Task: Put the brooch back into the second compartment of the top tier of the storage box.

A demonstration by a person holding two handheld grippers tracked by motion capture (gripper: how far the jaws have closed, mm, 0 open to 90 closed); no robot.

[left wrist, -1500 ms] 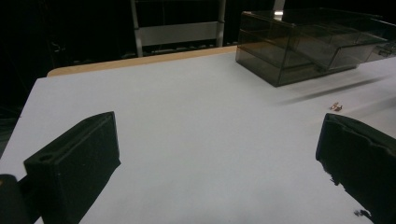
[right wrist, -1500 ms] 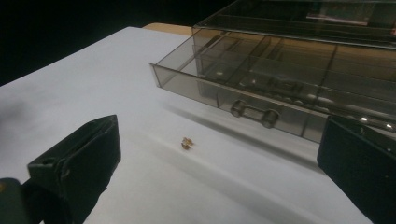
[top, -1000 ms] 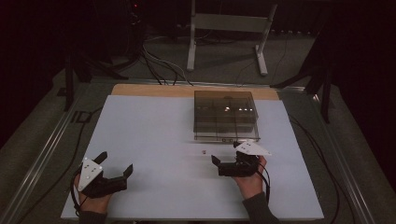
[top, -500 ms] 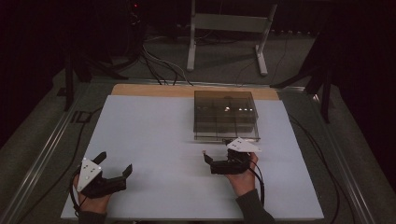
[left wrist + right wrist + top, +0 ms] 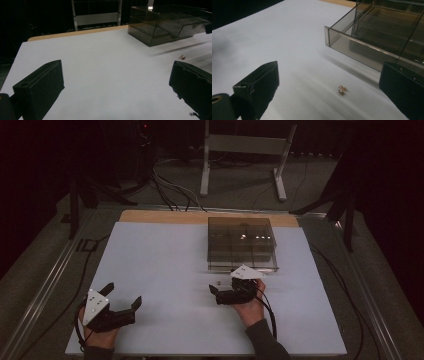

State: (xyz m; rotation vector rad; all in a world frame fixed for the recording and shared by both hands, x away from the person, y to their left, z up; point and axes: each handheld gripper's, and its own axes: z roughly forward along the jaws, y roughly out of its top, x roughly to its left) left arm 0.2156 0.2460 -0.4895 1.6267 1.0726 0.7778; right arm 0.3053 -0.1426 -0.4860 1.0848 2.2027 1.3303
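Observation:
A tiny gold-coloured piece (image 5: pixel 342 90) lies on the white table sheet (image 5: pixel 165 265), just in front of a smoky clear drawer box (image 5: pixel 241 242) whose bottom drawer (image 5: pixel 362 42) stands pulled out. My right gripper (image 5: pixel 223 286) is open and low over the sheet, pointing left, with the gold piece (image 5: pixel 219 282) lying between its jaws and touching neither. In the right gripper view my right gripper (image 5: pixel 330 82) has the piece ahead of it. My left gripper (image 5: pixel 122 296) rests open at the near left with nothing in it, and from there the piece (image 5: pixel 182 57) lies far right.
The box (image 5: pixel 165 22) stands at the back right of the sheet. A wooden strip (image 5: pixel 165 216) edges the far side of the table. Beyond it stand a metal stand (image 5: pixel 240 150) and floor cables (image 5: pixel 170 185). Metal rails run along both table sides.
My right gripper has slid left along the front of the box, bringing its jaws around the gold piece. The left gripper has stayed put.

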